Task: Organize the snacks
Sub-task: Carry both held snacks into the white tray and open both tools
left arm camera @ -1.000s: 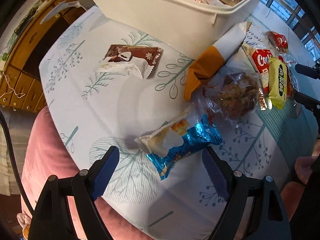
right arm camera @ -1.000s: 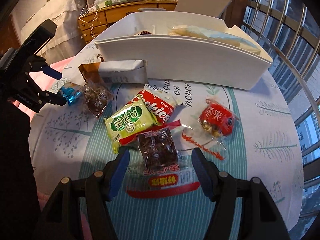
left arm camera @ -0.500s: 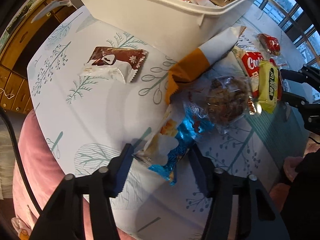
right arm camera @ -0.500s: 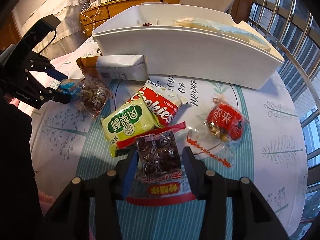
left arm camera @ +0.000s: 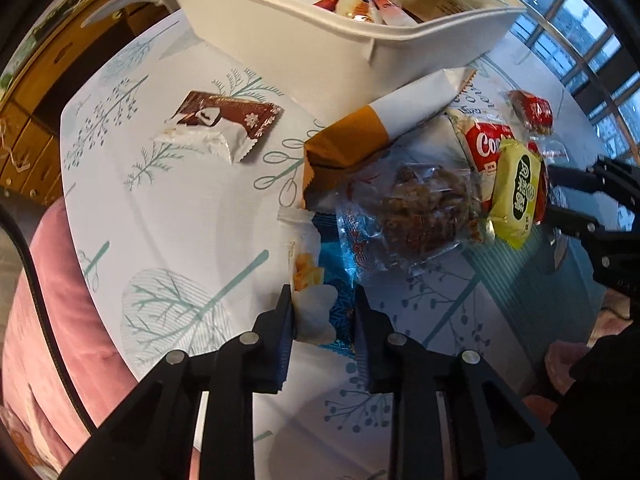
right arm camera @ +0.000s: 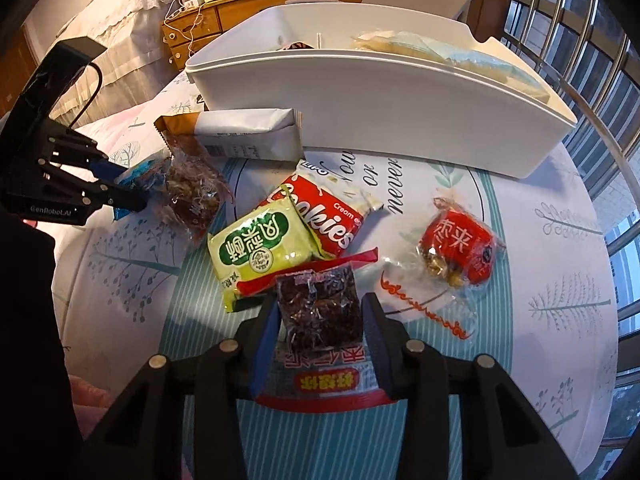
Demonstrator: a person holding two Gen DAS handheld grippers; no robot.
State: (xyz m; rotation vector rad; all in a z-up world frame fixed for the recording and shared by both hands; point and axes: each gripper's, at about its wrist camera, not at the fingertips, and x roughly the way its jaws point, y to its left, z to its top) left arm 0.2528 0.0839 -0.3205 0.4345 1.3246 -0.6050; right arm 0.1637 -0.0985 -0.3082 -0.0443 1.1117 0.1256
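Note:
My left gripper (left arm camera: 322, 316) is shut on a blue and white snack packet (left arm camera: 320, 280) near the table's front edge. My right gripper (right arm camera: 320, 320) is shut on a clear packet of dark dried fruit (right arm camera: 320, 308) with a red label. A white bin (right arm camera: 380, 96) stands at the back with several snacks inside. Loose on the table lie a yellow-green packet (right arm camera: 256, 252), a red cookies packet (right arm camera: 332, 216), a red wrapped sweet (right arm camera: 460, 252), a clear packet of brown snacks (left arm camera: 420, 208), an orange and white bar (left arm camera: 384, 128) and a brown and white bar (left arm camera: 220, 128).
The round table (left arm camera: 160, 220) has a leaf-print cloth. A pink cushioned seat (left arm camera: 40, 300) sits beside its left edge. Wooden drawers (right arm camera: 256, 12) stand behind the bin. Window bars (right arm camera: 580, 40) run along the right.
Both grippers have closed: the left onto the blue and white packet, the right onto the dark dried-fruit packet. The blue packet has turned to point away between the left fingers.

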